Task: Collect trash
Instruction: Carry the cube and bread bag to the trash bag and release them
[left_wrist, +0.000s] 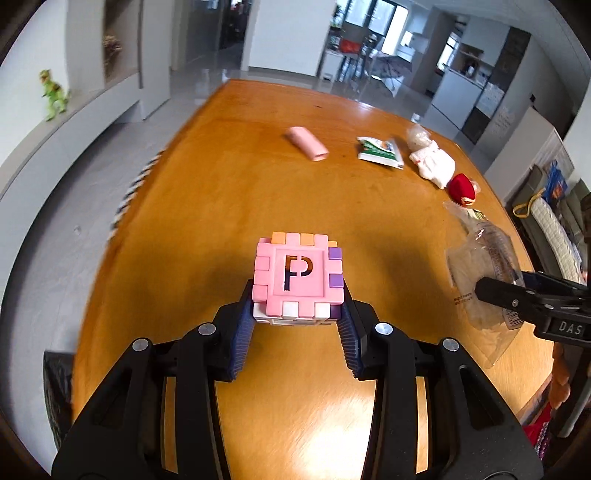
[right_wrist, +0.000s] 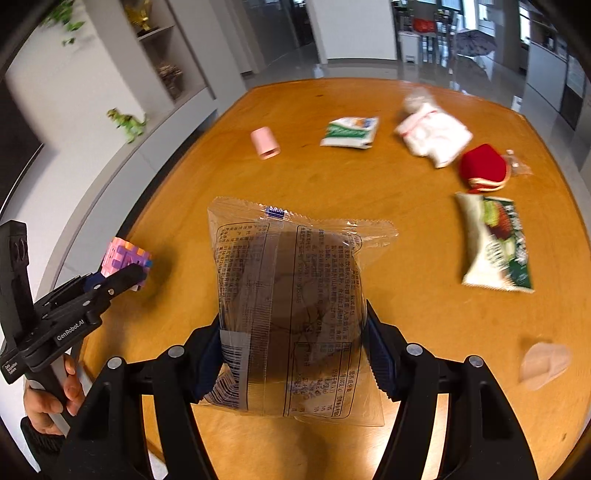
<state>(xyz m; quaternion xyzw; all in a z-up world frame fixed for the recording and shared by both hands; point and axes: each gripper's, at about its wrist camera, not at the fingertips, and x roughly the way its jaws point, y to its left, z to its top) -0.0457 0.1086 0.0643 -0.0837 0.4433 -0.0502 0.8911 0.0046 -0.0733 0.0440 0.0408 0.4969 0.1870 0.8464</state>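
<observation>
The clear plastic wrapper (right_wrist: 291, 310) with a dark round cake inside sits pinched between the blue pads of the right hand-held gripper (right_wrist: 293, 354), held up over the wooden counter (right_wrist: 332, 173). The left hand-held gripper (left_wrist: 295, 321) is clamped on a pink puzzle cube (left_wrist: 297, 278) with a P cut in its top, off to the wrapper's left. Farther out on the counter lie a pink tube (right_wrist: 265, 142), a green-and-white packet (right_wrist: 350, 132), a white cloth bundle (right_wrist: 434, 134), a red pouch (right_wrist: 484, 168) and a green snack bag (right_wrist: 496, 243).
</observation>
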